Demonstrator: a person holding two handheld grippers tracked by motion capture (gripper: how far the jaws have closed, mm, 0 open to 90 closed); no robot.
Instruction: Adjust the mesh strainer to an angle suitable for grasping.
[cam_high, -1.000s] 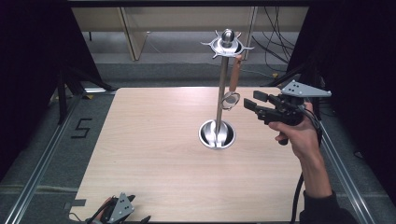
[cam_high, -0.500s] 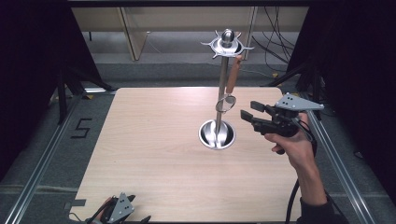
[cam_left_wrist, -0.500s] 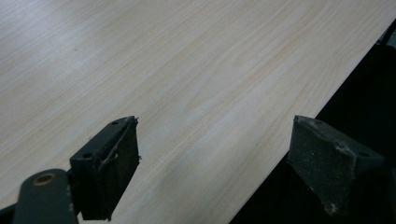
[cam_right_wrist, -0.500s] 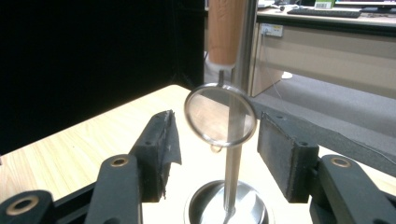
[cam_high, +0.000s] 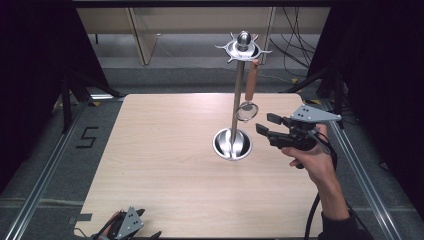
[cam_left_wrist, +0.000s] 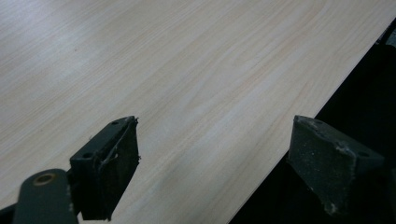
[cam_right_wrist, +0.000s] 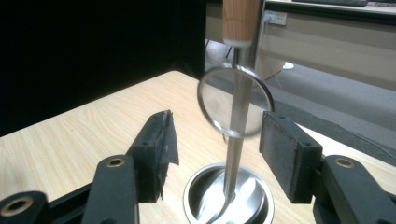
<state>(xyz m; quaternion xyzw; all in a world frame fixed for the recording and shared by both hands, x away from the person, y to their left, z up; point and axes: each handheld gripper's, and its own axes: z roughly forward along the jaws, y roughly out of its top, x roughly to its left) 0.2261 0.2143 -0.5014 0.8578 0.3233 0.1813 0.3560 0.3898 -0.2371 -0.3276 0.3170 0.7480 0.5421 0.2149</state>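
Pale wood-grain laminate is covering the surface (cam_high: 165, 165), which is sitting among dark curtains and grey floor in the high view. A polished steel stand (cam_high: 236, 107) is rising from a round, mirror-bright dished base toward the far right part of the surface, topped by a spiked hook ring and a ball. A small round strainer (cam_high: 247, 111) with a wooden handle is hanging from that ring, just beside the pole. The right gripper (cam_high: 268, 126) is hovering near the right edge, its black fingers parted and pointing at the strainer. The left gripper (cam_high: 131, 226) is lying at the near edge, toward the near left corner.

From the left gripper view, matte black fingers (cam_left_wrist: 109, 170) with scuffed pads are standing wide apart over the surface's edge.

From the right gripper view, the strainer's thin metal rim is hanging between the spread fingers (cam_right_wrist: 156, 151), apart from both, with the shiny pole behind it.
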